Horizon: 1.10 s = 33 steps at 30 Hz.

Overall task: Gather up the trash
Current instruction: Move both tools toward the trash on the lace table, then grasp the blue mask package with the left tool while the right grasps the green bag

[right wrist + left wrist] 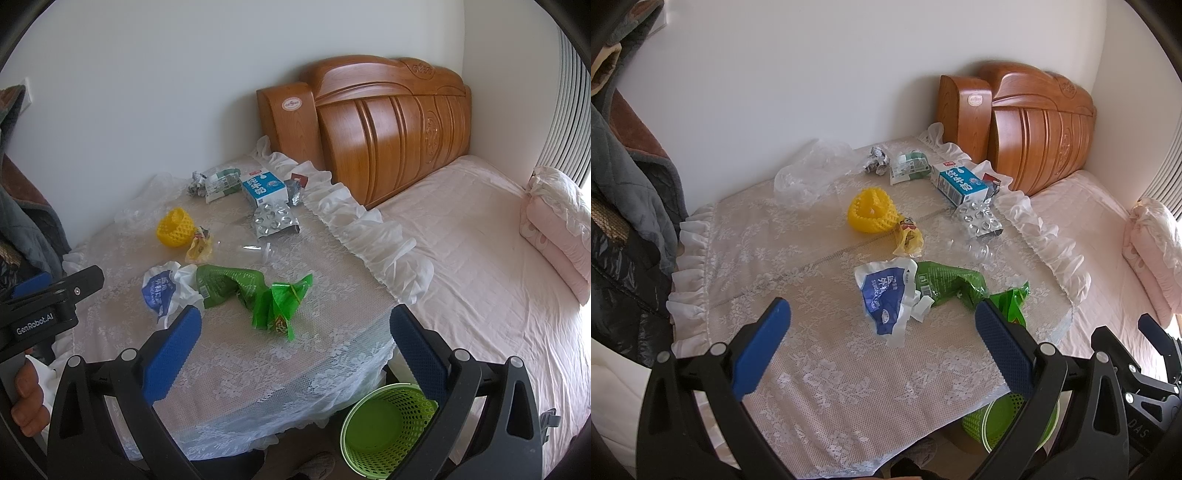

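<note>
Near the front edge of the tabletop (258, 373), over bare lace: both tongs spread wide, pinching nothing. Left tongs (882, 347) aimed at the blue pouch (882, 299), just ahead and between the pads; right tongs (295, 350) aimed at the green wrapper (251, 291), just ahead and slightly left of centre. Trash all on the tabletop, none seen in the bin (384, 424): pouch and wrapper touching, nearest the front edge; yellow net (870, 210) and yellow wrapper (908, 236) mid-table; clear bottle (967, 249) and blister pack (979, 218) toward the right edge; carton (960, 182), paper ball (877, 160), green pack (910, 166) and clear bag (809, 173) along the far edge. Long axis of the green wrapper roughly side to side, from beside the pouch toward the right edge, so across the right tongs' line of reach, probably best straddled at its crumpled middle. Left nearer the pouch, right nearer the wrapper and the bin. Bin on the floor below the front right corner, close beside the bed (480, 240): shown whole and seemingly empty in the right view; in the left view mostly hidden behind a finger. Hand (27, 398) on the left handle in the right view only; hanging coats (631, 177) beyond the left edge clear in the left view, only partly in the right.
</note>
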{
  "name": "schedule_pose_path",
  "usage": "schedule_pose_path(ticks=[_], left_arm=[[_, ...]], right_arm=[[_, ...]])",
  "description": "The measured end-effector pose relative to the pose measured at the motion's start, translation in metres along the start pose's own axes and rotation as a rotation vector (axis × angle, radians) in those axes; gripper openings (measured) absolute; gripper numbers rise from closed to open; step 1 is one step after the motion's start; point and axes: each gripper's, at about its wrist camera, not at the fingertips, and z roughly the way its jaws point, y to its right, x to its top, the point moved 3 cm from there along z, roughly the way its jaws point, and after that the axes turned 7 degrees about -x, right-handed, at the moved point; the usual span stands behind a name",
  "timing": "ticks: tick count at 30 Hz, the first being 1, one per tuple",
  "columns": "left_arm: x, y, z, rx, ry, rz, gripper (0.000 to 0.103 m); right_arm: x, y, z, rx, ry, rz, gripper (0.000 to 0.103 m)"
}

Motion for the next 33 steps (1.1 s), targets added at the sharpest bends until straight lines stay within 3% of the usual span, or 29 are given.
schedule_pose_path(ticks=[7,14,24,31,33], left_arm=[[-0.001,-0.005,0.005,-0.005,-0.008,-0.004,0.096],[-0.013,-0.027,0.031,-0.077,-0.050,-0.011,0.096],[-0.029,-0.039,0.100,-0.136,-0.181,-0.025,0.096],[-0.020,-0.025,0.153,-0.115,-0.225,-0.044,0.096],[-0.017,-0.023,0.163,-0.114,-0.226,-0.053,0.090]], right_arm=[[0.000,0.003,0.001,0.002,0.001,0.004,0.101],[-0.021,0.008,0.017,0.027,-0.033,0.031,0.101],[-0.060,0.023,0.057,0.050,-0.152,0.068,0.101],[-0.063,0.030,0.078,0.056,-0.138,0.108,0.101],[-0.061,0.028,0.081,0.066,-0.125,0.114,0.101]])
